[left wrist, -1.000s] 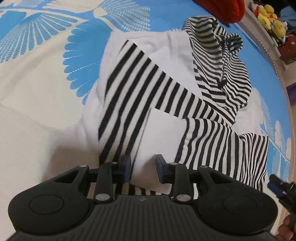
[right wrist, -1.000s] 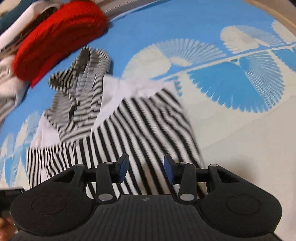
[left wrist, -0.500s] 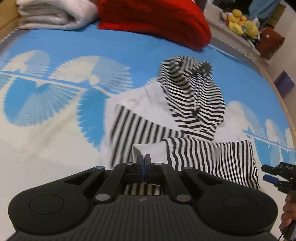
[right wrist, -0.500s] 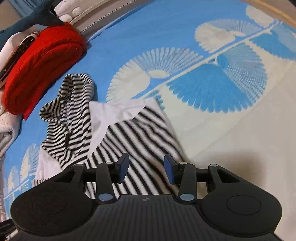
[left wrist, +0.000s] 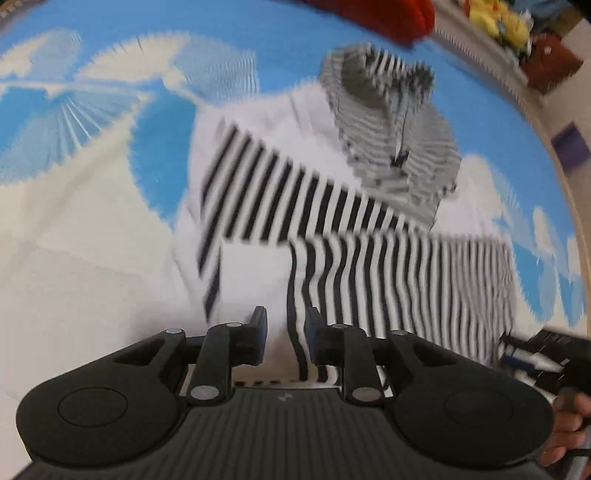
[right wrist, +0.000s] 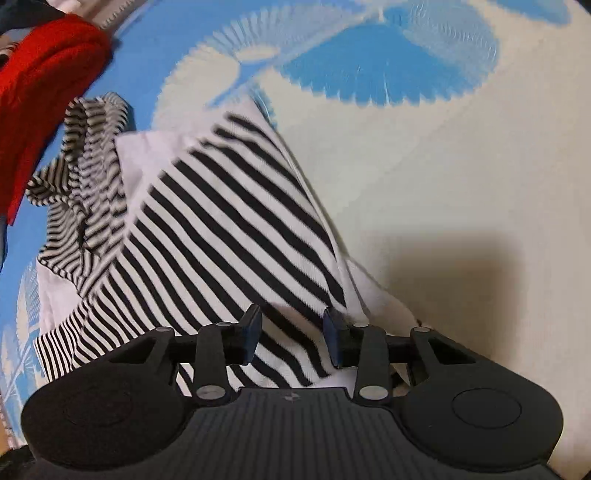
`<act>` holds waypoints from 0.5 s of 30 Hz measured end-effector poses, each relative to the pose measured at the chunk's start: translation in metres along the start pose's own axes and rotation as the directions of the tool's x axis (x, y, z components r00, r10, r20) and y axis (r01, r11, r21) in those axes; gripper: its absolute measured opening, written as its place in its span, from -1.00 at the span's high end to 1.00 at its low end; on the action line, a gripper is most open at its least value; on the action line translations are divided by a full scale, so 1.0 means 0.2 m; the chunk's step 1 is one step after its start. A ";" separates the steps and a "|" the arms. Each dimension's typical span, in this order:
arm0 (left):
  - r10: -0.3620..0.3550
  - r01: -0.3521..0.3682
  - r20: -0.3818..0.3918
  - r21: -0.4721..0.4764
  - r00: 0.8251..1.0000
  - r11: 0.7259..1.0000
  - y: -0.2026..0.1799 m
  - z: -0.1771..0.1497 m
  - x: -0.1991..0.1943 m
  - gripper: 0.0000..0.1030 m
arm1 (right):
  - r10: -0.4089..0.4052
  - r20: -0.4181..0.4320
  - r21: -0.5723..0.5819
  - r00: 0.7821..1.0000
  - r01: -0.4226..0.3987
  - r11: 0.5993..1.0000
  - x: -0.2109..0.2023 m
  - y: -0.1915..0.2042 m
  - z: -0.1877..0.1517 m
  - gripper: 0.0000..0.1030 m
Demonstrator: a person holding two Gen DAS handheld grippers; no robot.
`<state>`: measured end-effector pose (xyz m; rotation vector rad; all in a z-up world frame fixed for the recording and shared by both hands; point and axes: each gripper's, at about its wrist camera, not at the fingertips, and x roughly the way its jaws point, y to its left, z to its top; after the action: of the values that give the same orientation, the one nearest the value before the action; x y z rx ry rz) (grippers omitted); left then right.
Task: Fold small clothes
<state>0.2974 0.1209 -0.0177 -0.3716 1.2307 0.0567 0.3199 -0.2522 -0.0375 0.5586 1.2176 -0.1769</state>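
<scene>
A small black-and-white striped hooded top (left wrist: 332,206) lies on the bed, its striped sleeves folded across the white body and its hood (left wrist: 391,147) at the far end. My left gripper (left wrist: 286,321) hovers over the near hem; its jaws are opening, and the cloth lies below them, not pinched. In the right wrist view the same top (right wrist: 229,221) fills the middle, with the hood (right wrist: 88,155) at the left. My right gripper (right wrist: 291,321) stands open just above the striped sleeve with nothing gripped. It also shows at the right edge of the left view as the right gripper (left wrist: 535,354), held by a hand (left wrist: 569,424).
The bedsheet (left wrist: 74,184) is blue and cream with fan patterns. A red garment (right wrist: 44,103) lies beyond the hood. Yellow plush toys (left wrist: 491,18) sit past the bed's far corner. The bed's wooden edge (left wrist: 576,221) runs along the right.
The left gripper was shut on the top's near edge half a second ago; its jaws now stand apart and the cloth lies flat. The right gripper has sunk closer to the striped sleeve.
</scene>
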 end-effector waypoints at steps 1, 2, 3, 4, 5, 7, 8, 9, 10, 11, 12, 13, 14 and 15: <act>0.020 -0.020 -0.029 0.002 0.999 1.000 0.01 -0.01 0.06 0.49 | 0.012 0.001 -0.035 1.000 -0.012 0.999 0.01 0.01 0.00 0.08; 0.048 -0.048 -0.054 0.000 0.997 0.999 0.03 -0.03 0.10 0.49 | 0.011 -0.018 -0.065 1.000 -0.012 0.998 0.03 0.02 0.00 0.04; 0.062 -0.062 -0.064 -0.008 0.996 0.998 0.04 -0.04 0.13 0.50 | -0.005 -0.050 -0.069 0.999 0.001 0.998 0.07 0.02 0.00 0.02; 0.060 -0.061 -0.060 -0.013 0.996 0.998 0.05 -0.05 0.14 0.50 | -0.013 -0.071 -0.056 0.997 0.009 0.998 0.10 0.00 0.00 0.02; 0.065 -0.065 -0.057 -0.012 0.996 0.998 0.04 -0.05 0.13 0.49 | 0.002 -0.068 -0.060 0.998 -0.006 0.998 0.11 -0.01 -0.01 0.02; 0.063 -0.063 -0.028 -0.003 0.998 0.998 0.00 -0.03 0.07 0.49 | -0.016 -0.027 -0.155 1.000 0.011 0.988 0.06 0.07 -0.02 0.02; 0.055 -0.055 -0.004 0.009 0.998 0.998 -0.02 -0.02 0.04 0.47 | -0.007 0.008 -0.209 1.000 0.008 0.978 0.02 0.11 -0.03 0.02; 0.048 -0.048 0.018 0.024 0.999 0.999 -0.04 -0.02 0.01 0.43 | 0.001 0.049 -0.273 0.999 0.013 0.962 -0.02 0.16 -0.05 0.02; 0.044 -0.045 0.034 0.038 0.998 0.998 -0.06 -0.02 -0.01 0.41 | 0.006 0.089 -0.338 0.996 0.025 0.941 -0.06 0.21 -0.08 -0.01; 0.040 -0.042 0.044 0.049 0.998 0.998 -0.08 -0.02 -0.03 0.37 | 0.015 0.123 -0.397 0.992 0.035 0.917 -0.10 0.25 -0.11 -0.04; 0.033 -0.036 0.044 0.057 0.998 0.998 -0.10 -0.02 -0.02 0.35 | 0.029 0.144 -0.447 0.989 0.039 0.894 -0.12 0.29 -0.13 -0.12; 0.027 -0.030 0.037 0.064 0.999 0.998 -0.12 -0.02 -0.01 0.35 | 0.041 0.157 -0.493 0.987 0.042 0.869 -0.14 0.32 -0.16 -0.17; 0.026 -0.027 0.022 0.070 0.999 0.997 -0.13 -0.03 0.01 0.35 | 0.043 0.164 -0.531 0.986 0.052 0.846 -0.14 0.34 -0.17 -0.17; 0.029 -0.029 0.008 0.072 1.000 0.997 -0.13 -0.04 0.03 0.35 | 0.039 0.172 -0.566 0.984 0.066 0.822 -0.14 0.36 -0.20 -0.17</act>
<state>0.2982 0.0927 -0.0190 -0.2908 1.2277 0.0383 0.3075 -0.1748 0.0010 0.0037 1.0323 0.1294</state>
